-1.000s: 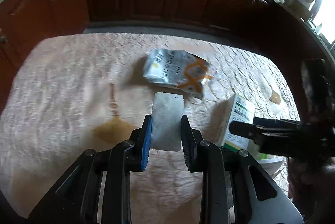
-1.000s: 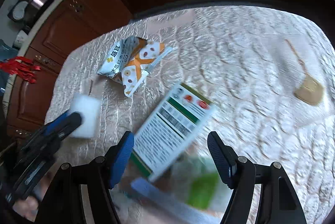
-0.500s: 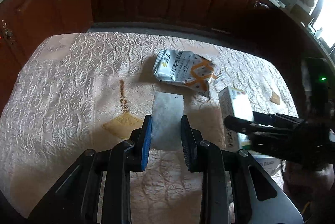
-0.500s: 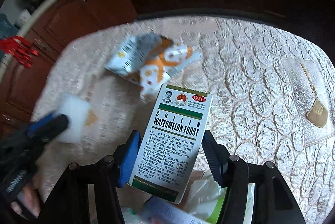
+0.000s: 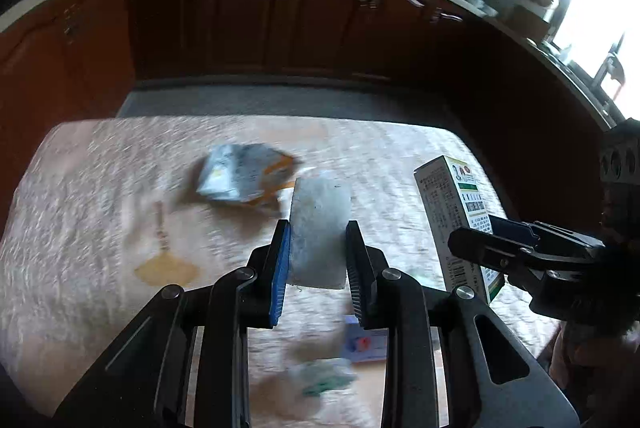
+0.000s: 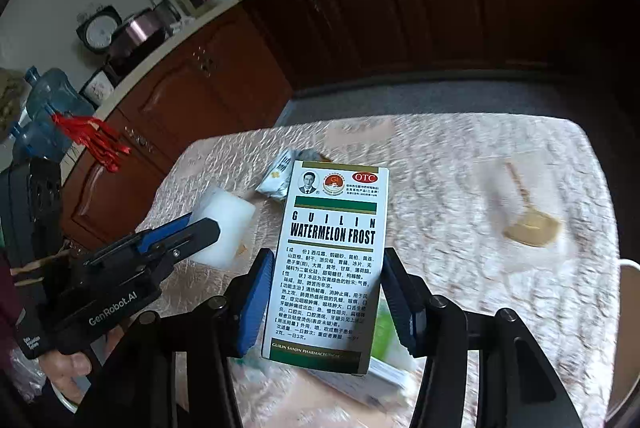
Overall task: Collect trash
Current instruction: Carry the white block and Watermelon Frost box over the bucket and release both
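My left gripper [image 5: 318,260] is shut on a white foam block [image 5: 318,228] and holds it above the table; the block also shows in the right wrist view [image 6: 224,226]. My right gripper [image 6: 326,302] is shut on a white and green Watermelon Frost medicine box [image 6: 332,256], raised above the table; the box also shows at the right of the left wrist view [image 5: 460,212]. A crumpled silver and orange snack wrapper [image 5: 240,180] lies on the cream embossed tablecloth [image 5: 80,208] beyond the foam block. It peeks out behind the box [image 6: 280,176].
A small blue-white carton [image 5: 366,344] and a green-white wrapper [image 5: 324,380] lie under my left gripper. Dark wooden cabinets [image 5: 280,16] ring the table's far side. A gold tassel print [image 6: 528,224] marks the cloth. A white rim [image 6: 628,264] shows at the right edge.
Both grippers have risen and tilted up, so more of the cabinets and counter shows. The right gripper has closed on the medicine box and lifted it off the table. The foam block stays gripped.
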Available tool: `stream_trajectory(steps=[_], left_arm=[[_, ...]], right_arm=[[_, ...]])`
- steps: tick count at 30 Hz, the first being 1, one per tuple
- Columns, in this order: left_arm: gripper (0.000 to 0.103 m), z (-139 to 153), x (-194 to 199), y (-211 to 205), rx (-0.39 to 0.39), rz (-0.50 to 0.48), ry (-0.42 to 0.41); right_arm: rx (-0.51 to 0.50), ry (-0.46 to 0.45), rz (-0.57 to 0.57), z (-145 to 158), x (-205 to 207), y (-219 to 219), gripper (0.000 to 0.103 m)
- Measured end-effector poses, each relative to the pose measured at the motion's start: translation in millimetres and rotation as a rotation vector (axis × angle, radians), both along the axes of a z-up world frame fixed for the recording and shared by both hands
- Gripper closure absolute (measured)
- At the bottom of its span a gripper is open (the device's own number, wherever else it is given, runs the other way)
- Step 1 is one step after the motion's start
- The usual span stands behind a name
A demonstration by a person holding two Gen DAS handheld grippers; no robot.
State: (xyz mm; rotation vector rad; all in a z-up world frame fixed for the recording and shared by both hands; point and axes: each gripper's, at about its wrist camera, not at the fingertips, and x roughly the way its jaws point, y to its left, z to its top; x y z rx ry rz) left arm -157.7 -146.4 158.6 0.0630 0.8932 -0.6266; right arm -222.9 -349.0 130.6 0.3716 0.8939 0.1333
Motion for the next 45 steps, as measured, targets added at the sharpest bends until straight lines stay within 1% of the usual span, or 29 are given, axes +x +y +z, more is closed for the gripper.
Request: stream_trajectory(steps=[4, 14, 19, 26, 32, 35, 39, 45], left_arm=[[0.079, 6.5, -16.2, -29.9, 0.000, -0.063, -0.015], [0.079, 17.3, -59.4, -112.0, 0.007, -0.220, -0.031], [0.079, 20.6, -81.0, -150.3, 0.011, -0.291, -0.036], [0.079, 17.3, -109.2, -200.5, 0.023, -0.383, -0.032], [0.079, 6.6, -123.8, -236.5, 0.032, -0.451, -0.005], [0.079, -4.1, -129.8, -255.4, 0.039, -0.479, 0.023], [0.079, -20.7, -133.4, -278.5, 0.039, -0.503, 0.077], [0.078, -43.5, -142.6, -307.6, 0.040, -0.540, 0.148]], right_arm=[[0.015, -0.030, -0.063, 6.8, -32.6, -31.8, 0.052], [0.007, -0.062, -0.238, 20.3, -105.3, -112.7, 0.052], [0.038, -0.070, -0.343, 19.0, -142.5, -153.2, 0.053], [0.053, -0.060, -0.450, 12.5, -183.1, -190.8, 0.053], [0.057, -0.030, -0.552, -3.3, -210.5, -223.7, 0.053], [0.091, -0.007, -0.604, -17.0, -223.1, -243.0, 0.053], [0.132, 0.041, -0.657, -40.9, -237.7, -264.3, 0.053], [0.170, 0.118, -0.709, -74.5, -243.9, -280.3, 0.053]])
